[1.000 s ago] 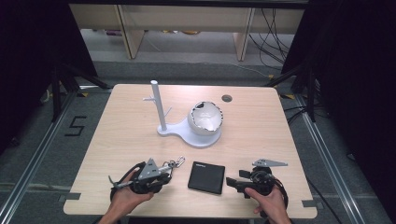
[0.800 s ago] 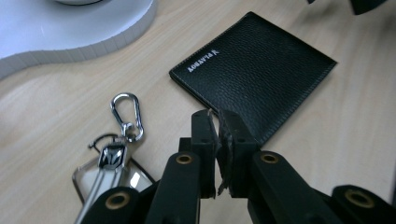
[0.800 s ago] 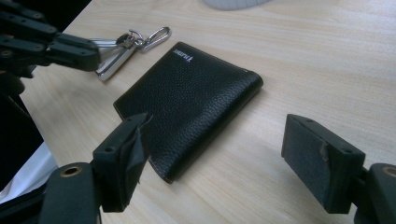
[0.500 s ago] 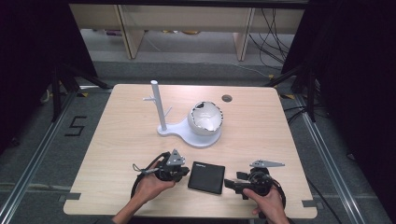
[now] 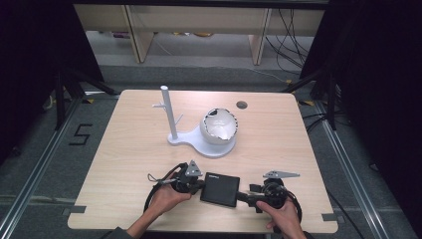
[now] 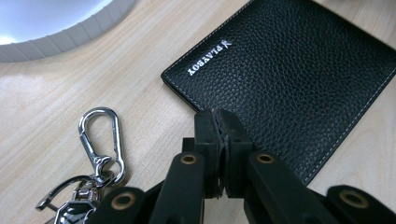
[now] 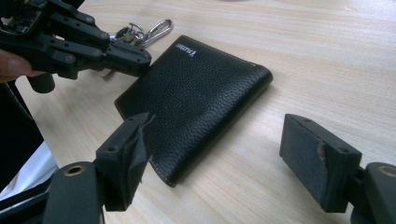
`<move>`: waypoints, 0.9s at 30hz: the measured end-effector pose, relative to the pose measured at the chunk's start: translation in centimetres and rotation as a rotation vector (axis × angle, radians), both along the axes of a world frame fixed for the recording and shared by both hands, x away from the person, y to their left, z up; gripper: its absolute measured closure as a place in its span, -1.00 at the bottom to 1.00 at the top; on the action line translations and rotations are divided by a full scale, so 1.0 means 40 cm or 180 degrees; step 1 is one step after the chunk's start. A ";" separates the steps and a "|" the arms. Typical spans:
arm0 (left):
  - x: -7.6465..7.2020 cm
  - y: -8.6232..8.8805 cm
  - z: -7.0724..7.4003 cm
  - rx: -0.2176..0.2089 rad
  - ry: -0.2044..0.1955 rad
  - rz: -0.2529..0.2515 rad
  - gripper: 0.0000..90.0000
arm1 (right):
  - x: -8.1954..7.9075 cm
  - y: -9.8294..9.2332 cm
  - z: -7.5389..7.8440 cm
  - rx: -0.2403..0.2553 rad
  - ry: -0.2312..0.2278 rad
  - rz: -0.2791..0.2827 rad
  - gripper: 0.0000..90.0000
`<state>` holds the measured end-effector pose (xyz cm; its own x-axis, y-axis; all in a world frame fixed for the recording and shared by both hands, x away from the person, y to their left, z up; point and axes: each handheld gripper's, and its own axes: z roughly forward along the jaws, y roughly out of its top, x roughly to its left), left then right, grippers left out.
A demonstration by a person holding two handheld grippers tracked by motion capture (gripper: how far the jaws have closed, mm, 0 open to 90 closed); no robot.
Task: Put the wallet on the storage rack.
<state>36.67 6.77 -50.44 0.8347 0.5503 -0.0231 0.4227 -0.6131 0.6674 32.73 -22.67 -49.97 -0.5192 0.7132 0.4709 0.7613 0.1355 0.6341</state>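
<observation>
The black pebbled-leather bifold wallet [image 5: 220, 189] lay flat and closed near the front edge of the pale wooden table [image 5: 124, 129], between the two hands, its silver embossed brand mark and pale edge stitching clear in the left gripper view and its folded spine rounded on the far side in the right gripper view. A second earlier the left gripper [image 5: 191, 183] had been well to the left of it; it had since slid right until its tips sat at the wallet's left edge, its jaws pressed together with nothing between them. The right gripper [image 5: 249, 195] had also edged inward and sat just beside the wallet's right side, its jaws spread wide, framing the near corner in its own view. That closing-in from both sides suggested the wallet was about to be pinned and lifted or opened, though no grasp was made yet. A silver carabiner keyring [image 6: 99, 140] lay on the wood just left of the left gripper. Farther back stood a white plastic stand with an upright post [image 5: 171, 119] and, on its base, a white cracked-shell-shaped bowl [image 5: 219, 127].
</observation>
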 end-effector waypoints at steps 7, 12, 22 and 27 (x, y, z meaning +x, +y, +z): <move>-0.006 -0.001 0.001 0.0024 0.0011 -0.0017 0.97 | 0.018 0.006 -0.007 -0.0076 -0.0070 0.0034 -0.38; -0.022 -0.012 0.003 0.0031 0.0068 -0.0095 0.97 | 0.029 0.011 -0.012 0.0000 -0.0056 0.0028 -0.34; -0.029 -0.016 0.007 0.0188 0.0062 -0.0329 0.97 | 0.080 0.031 -0.010 -0.0053 -0.0025 0.0038 -0.15; -0.030 -0.015 0.006 0.0173 0.0093 -0.0332 0.97 | 0.107 0.046 -0.019 -0.0115 0.0054 -0.0008 -0.05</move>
